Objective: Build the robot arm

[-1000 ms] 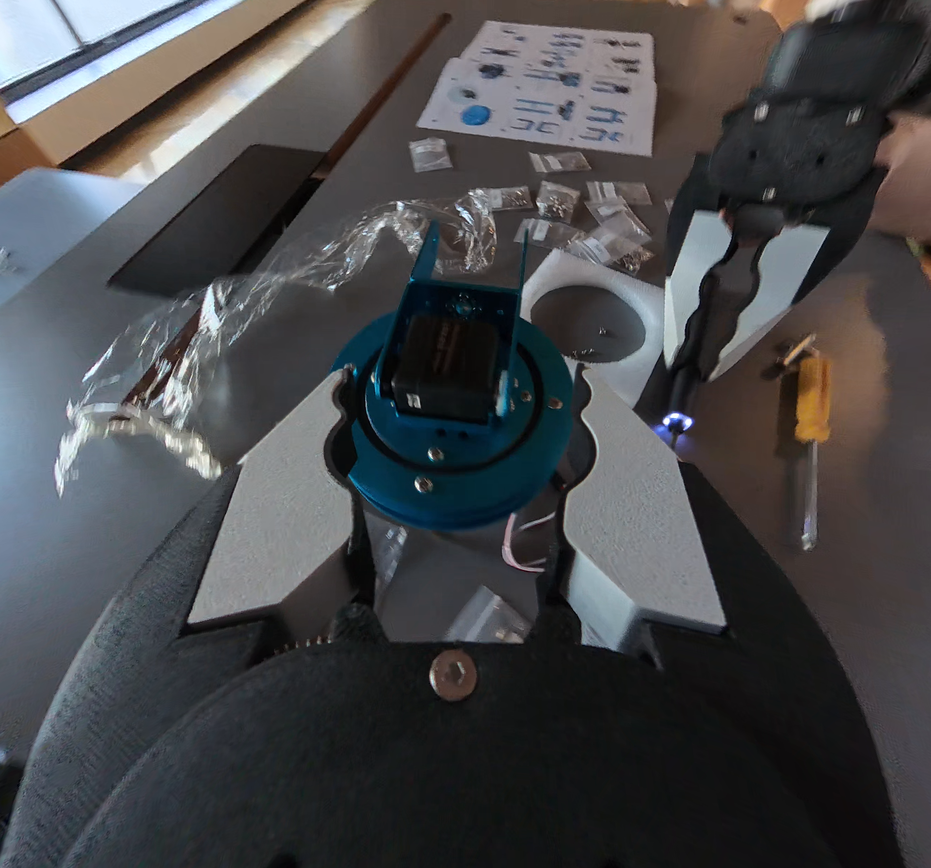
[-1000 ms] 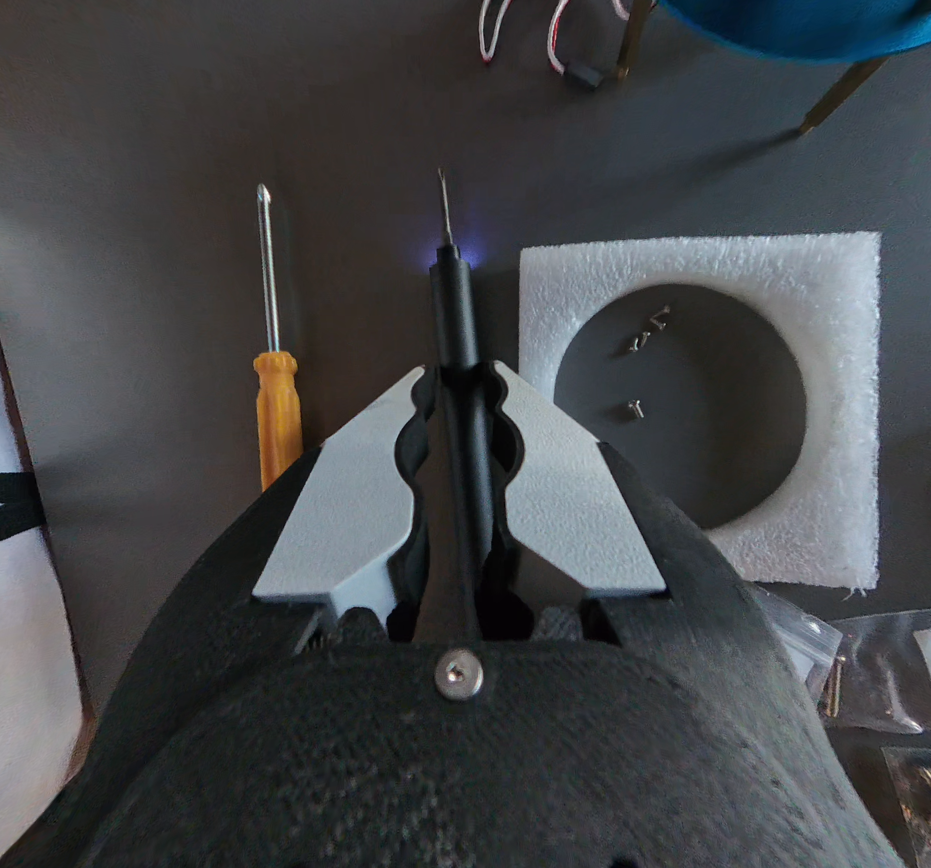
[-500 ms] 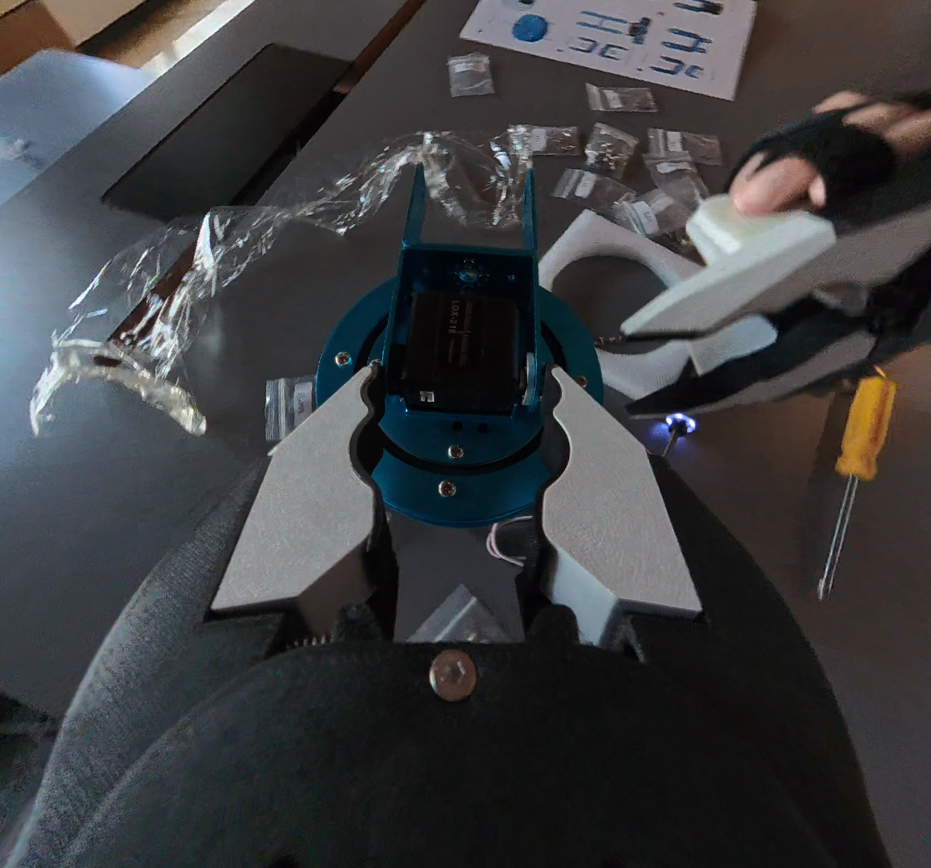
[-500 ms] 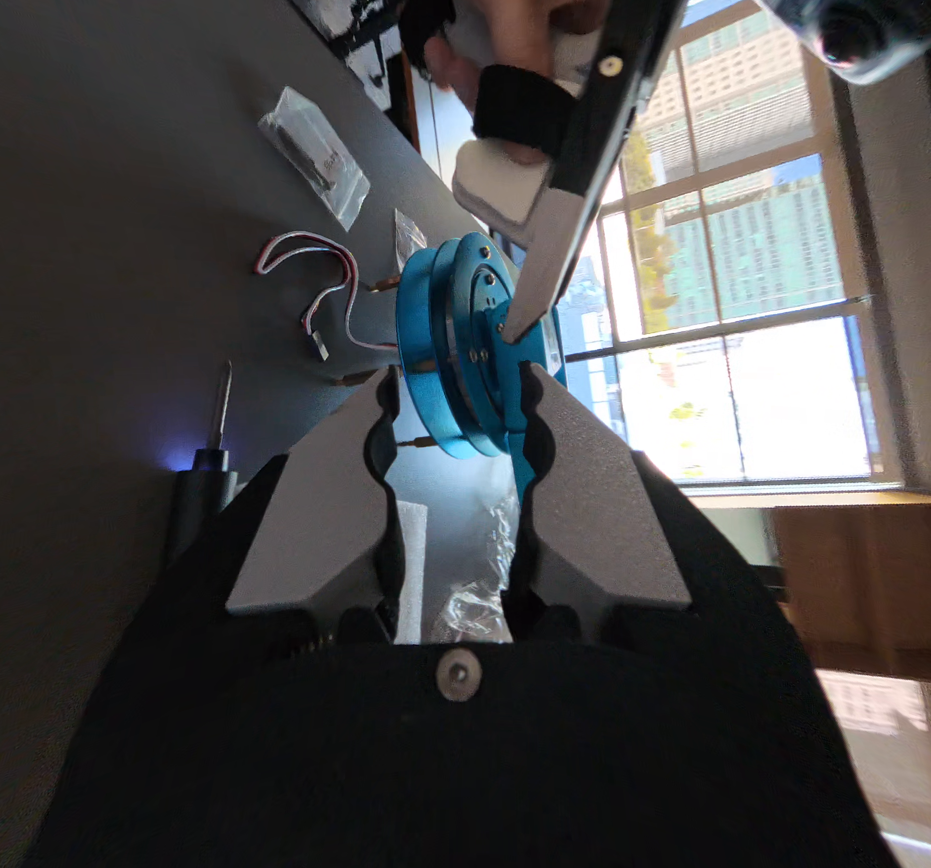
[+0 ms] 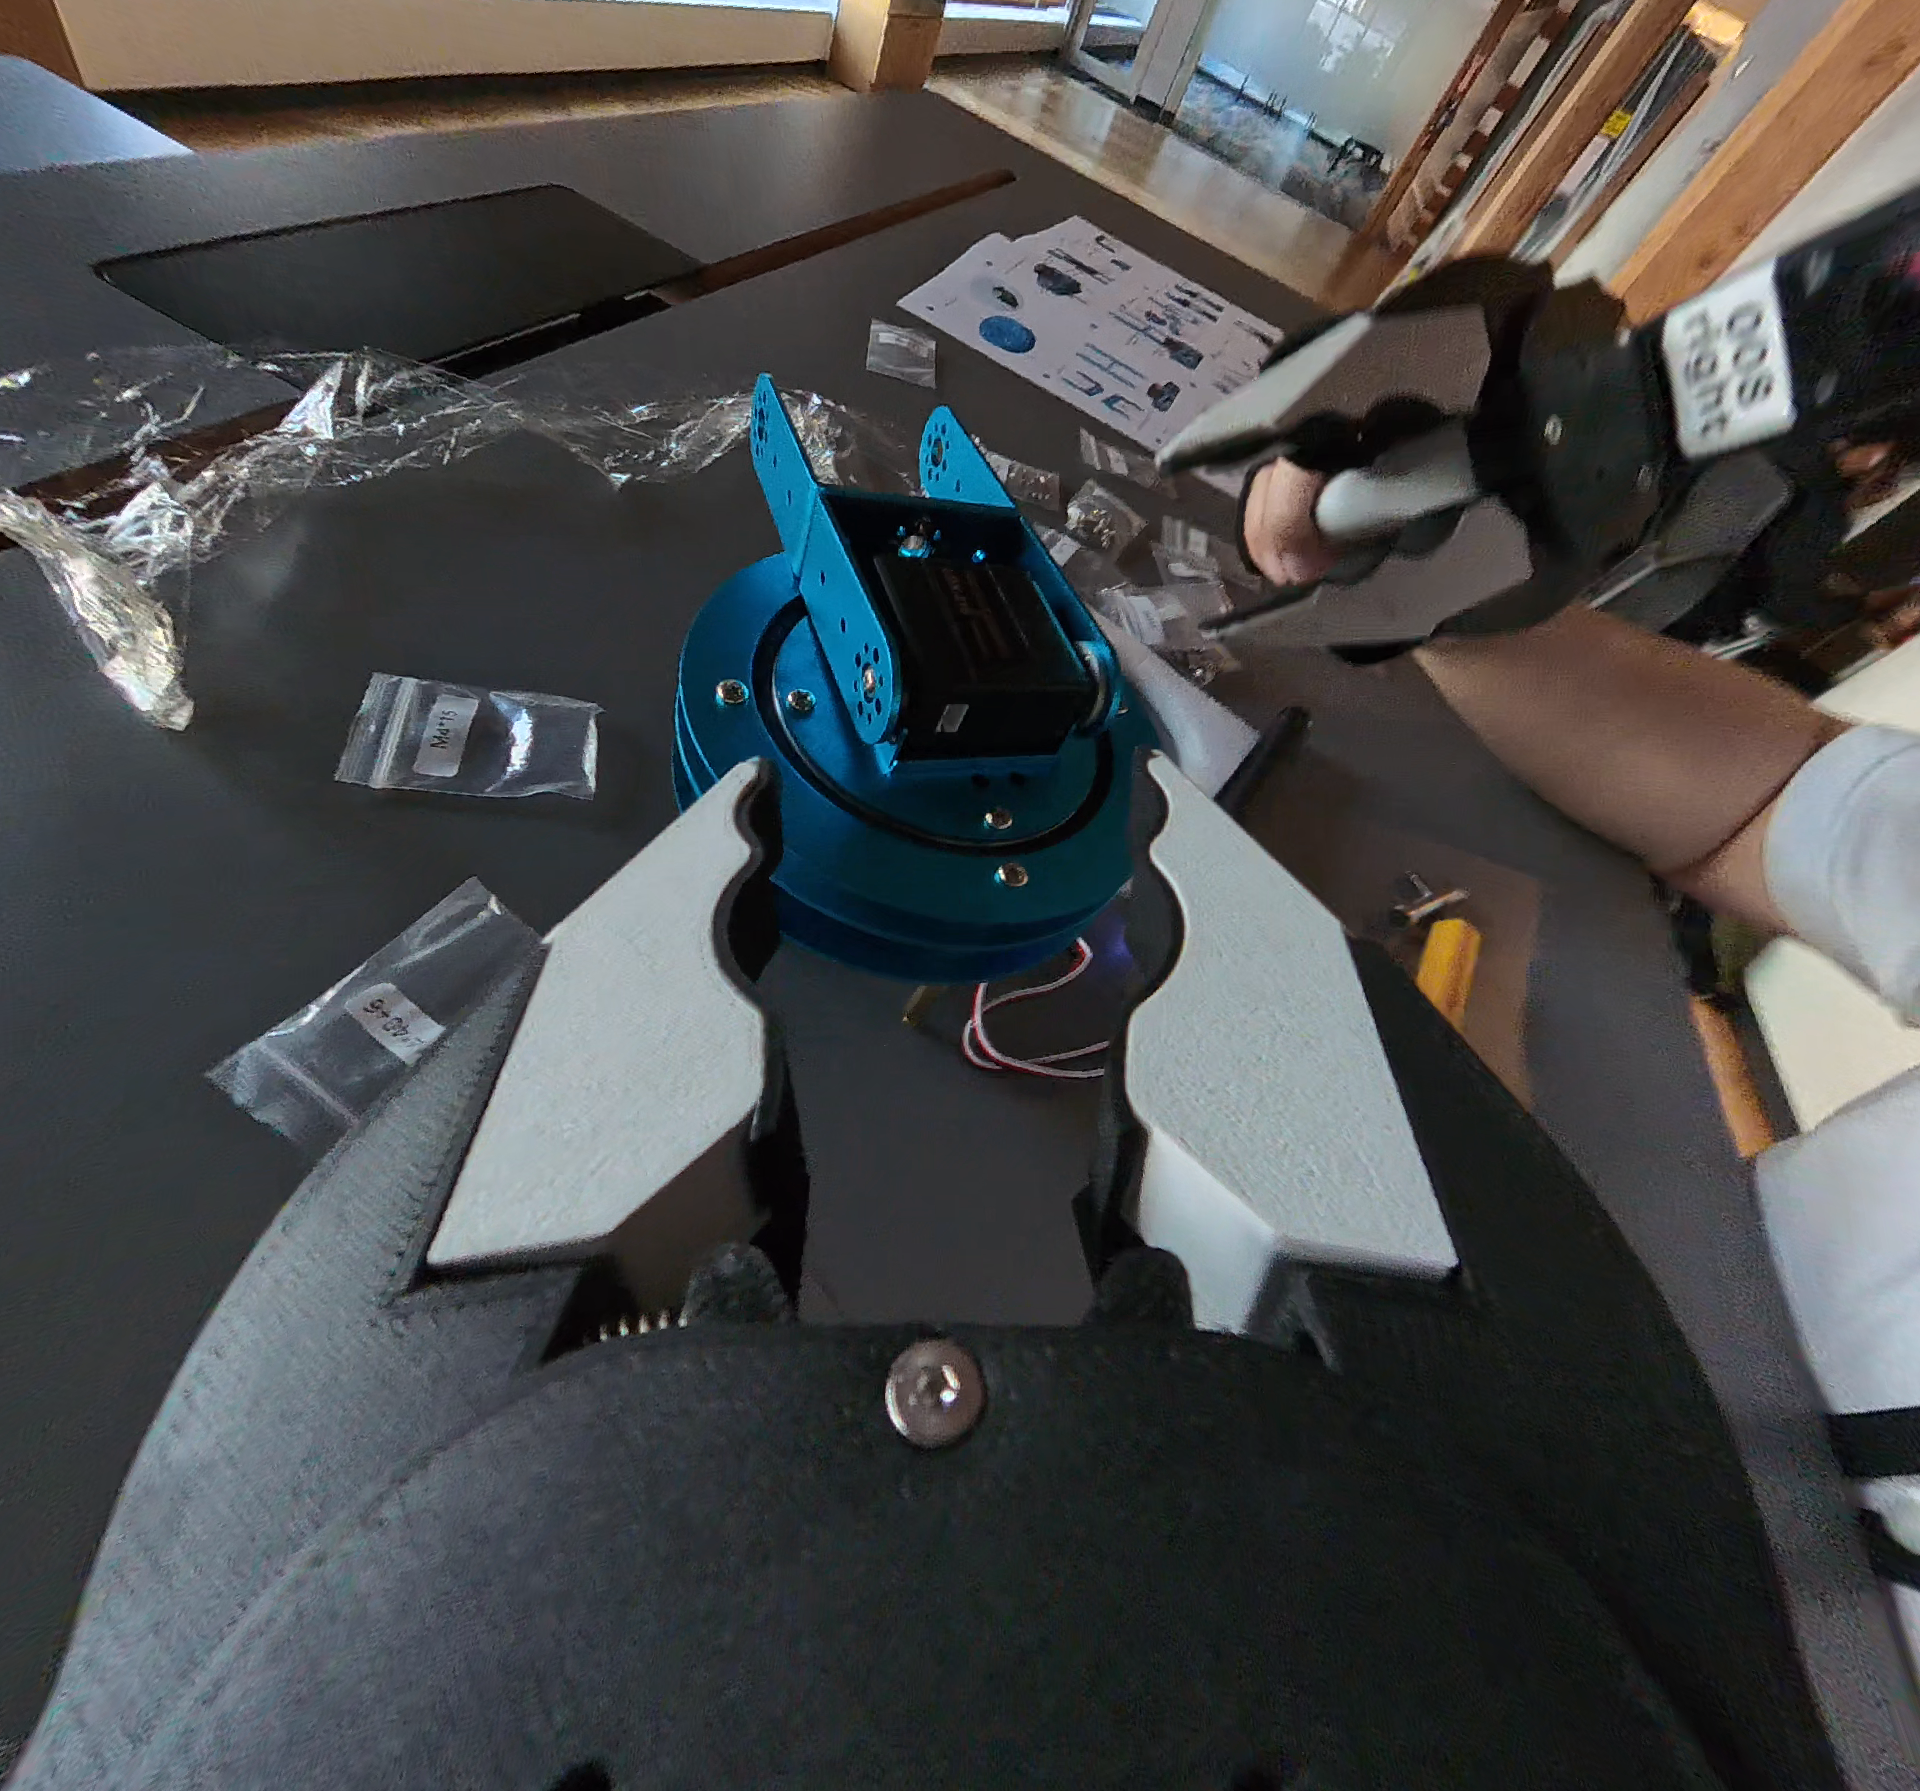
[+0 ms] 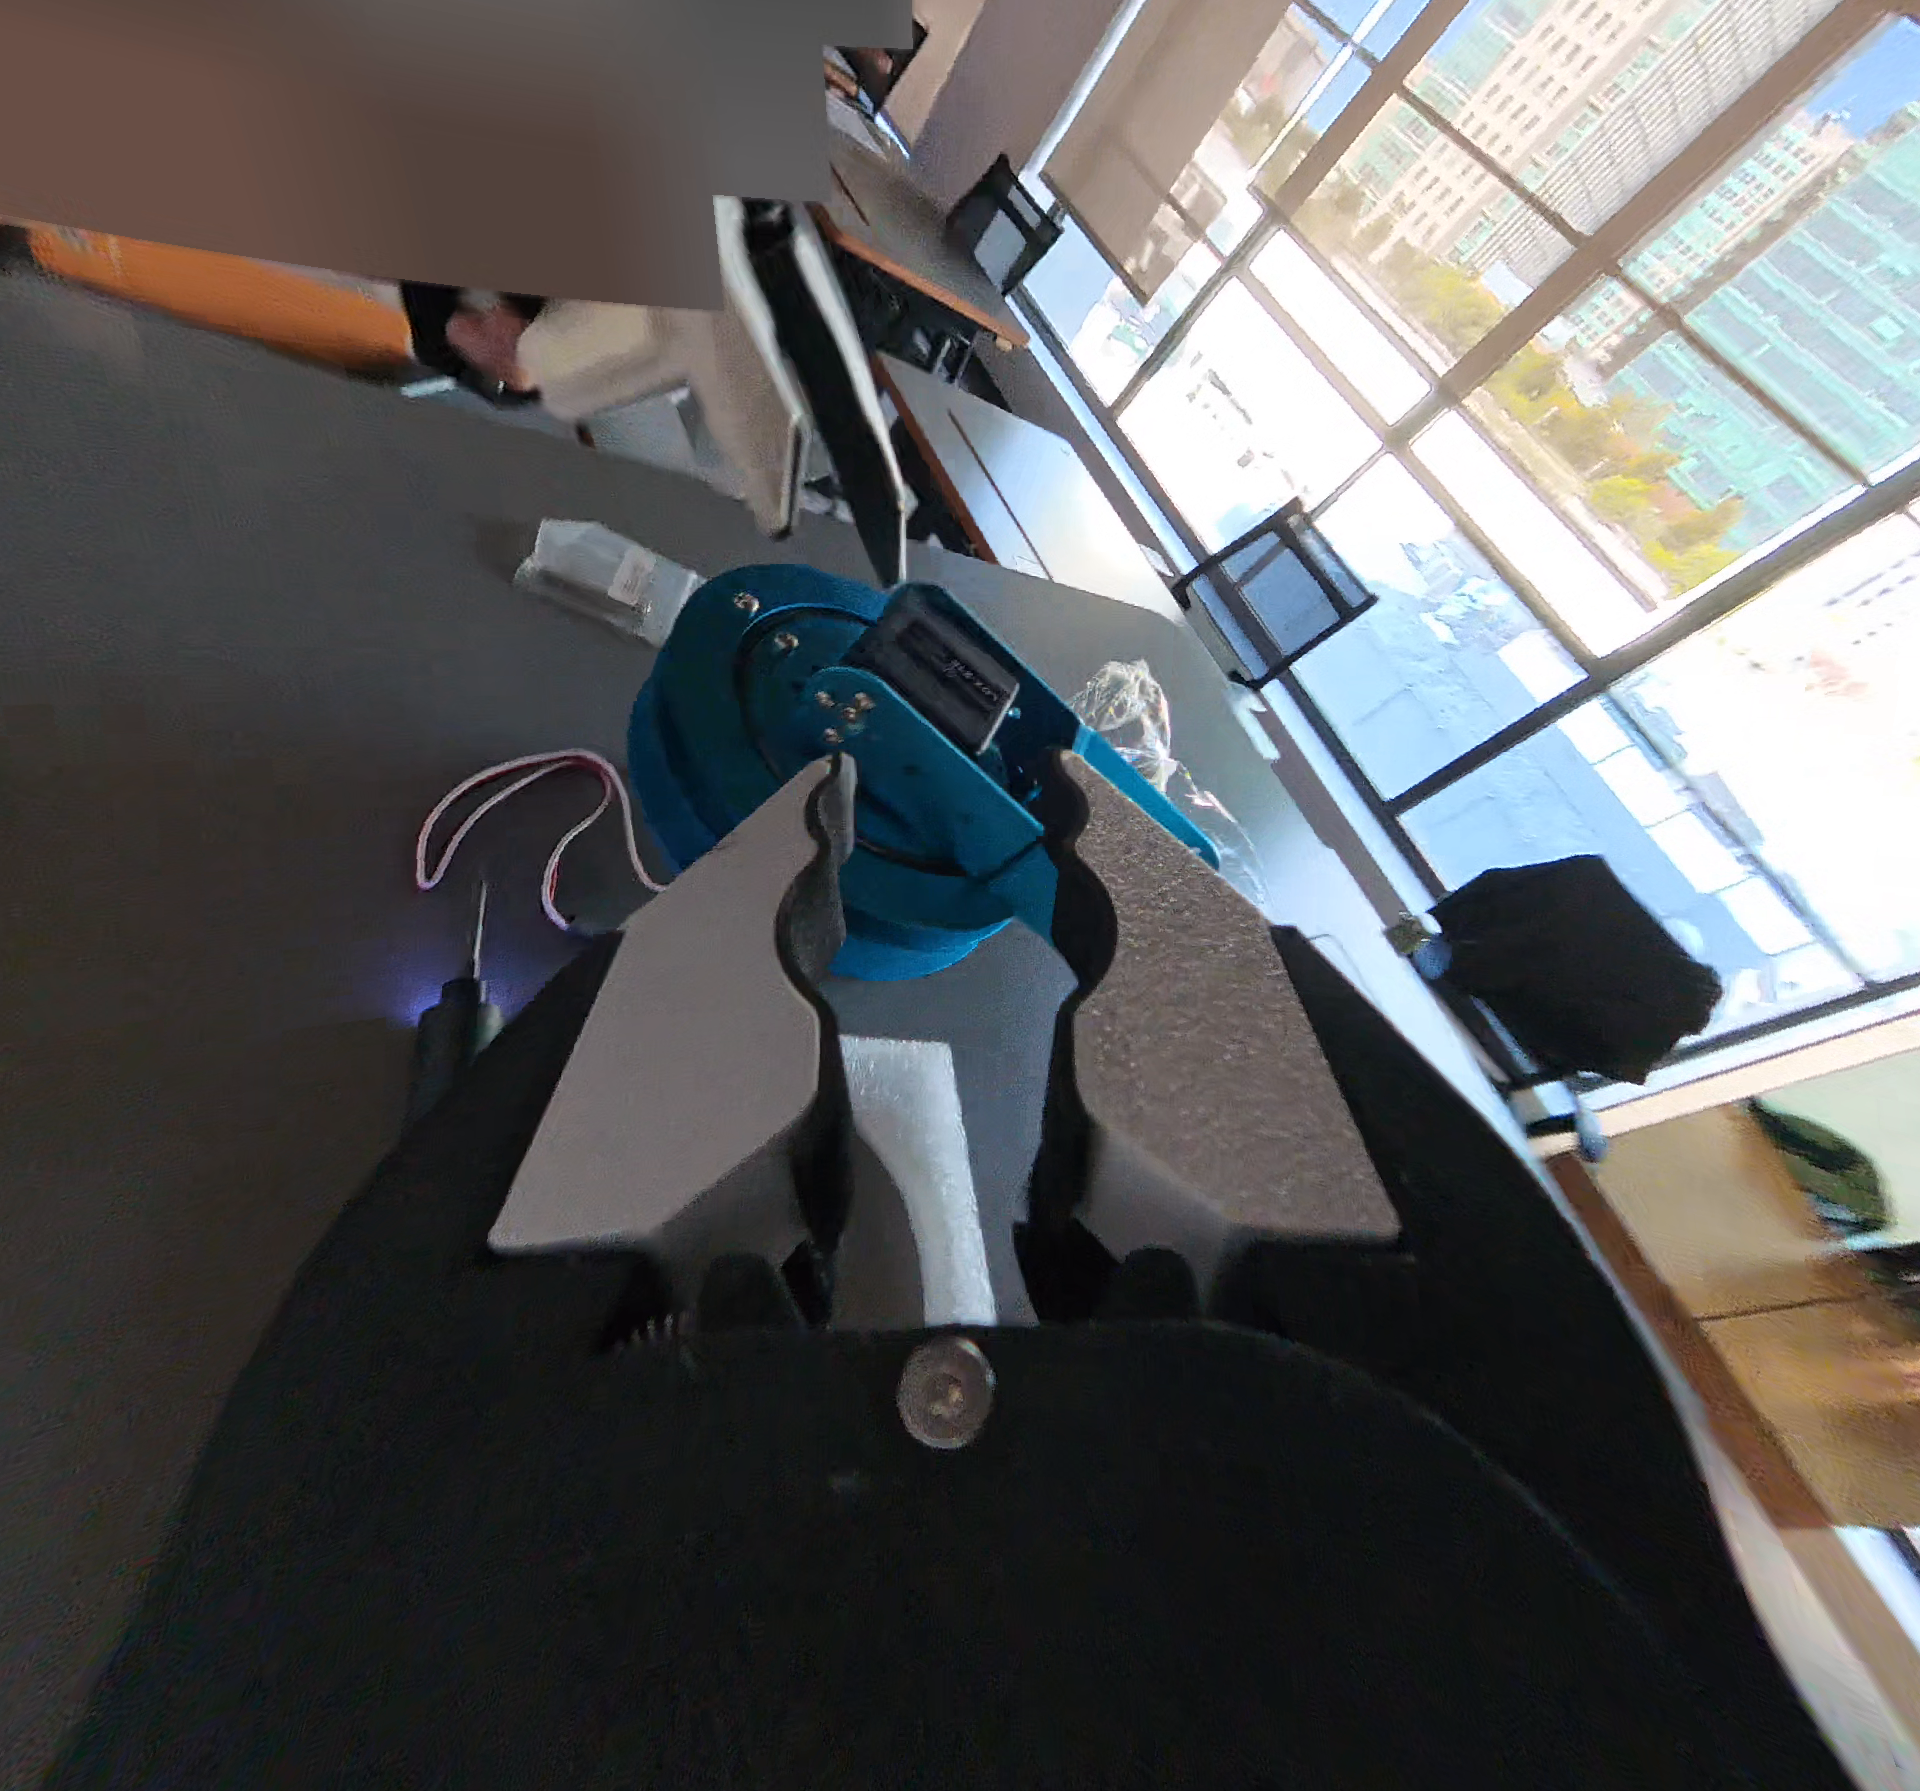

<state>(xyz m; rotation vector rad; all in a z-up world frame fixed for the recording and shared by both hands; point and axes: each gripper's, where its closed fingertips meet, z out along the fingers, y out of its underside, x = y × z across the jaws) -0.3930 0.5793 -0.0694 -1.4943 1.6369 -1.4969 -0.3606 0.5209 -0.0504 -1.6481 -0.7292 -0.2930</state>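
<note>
A blue round base (image 5: 894, 868) stands on the dark table and carries a blue U-bracket (image 5: 831, 598) with a black servo (image 5: 977, 650) in it. My left gripper (image 5: 951, 780) is open, and its tips flank the near edge of the base. My right gripper (image 5: 1184, 546) is open and empty, raised to the right of the bracket. In the right wrist view the right gripper (image 6: 945, 770) points at the bracket (image 6: 935, 796) and servo (image 6: 940, 666). A black powered screwdriver (image 6: 457, 1024) lies on the table with its tip lit.
Red-and-white wires (image 5: 1029, 1024) trail from under the base. White foam (image 6: 914, 1118) lies beside it. A yellow screwdriver (image 5: 1449, 952) lies at the right. Two labelled bags (image 5: 468, 739) lie at the left. Crumpled clear wrap (image 5: 312, 432), several small bags (image 5: 1112, 515) and a printed sheet (image 5: 1091, 328) lie beyond. It is some 11 cm from my right tips to the black powered screwdriver (image 6: 457, 1024).
My right gripper let go of the black screwdriver, which now lies on the table, opened, and swung round to face the blue assembly. My left gripper tilted up, still around the base's near edge.
</note>
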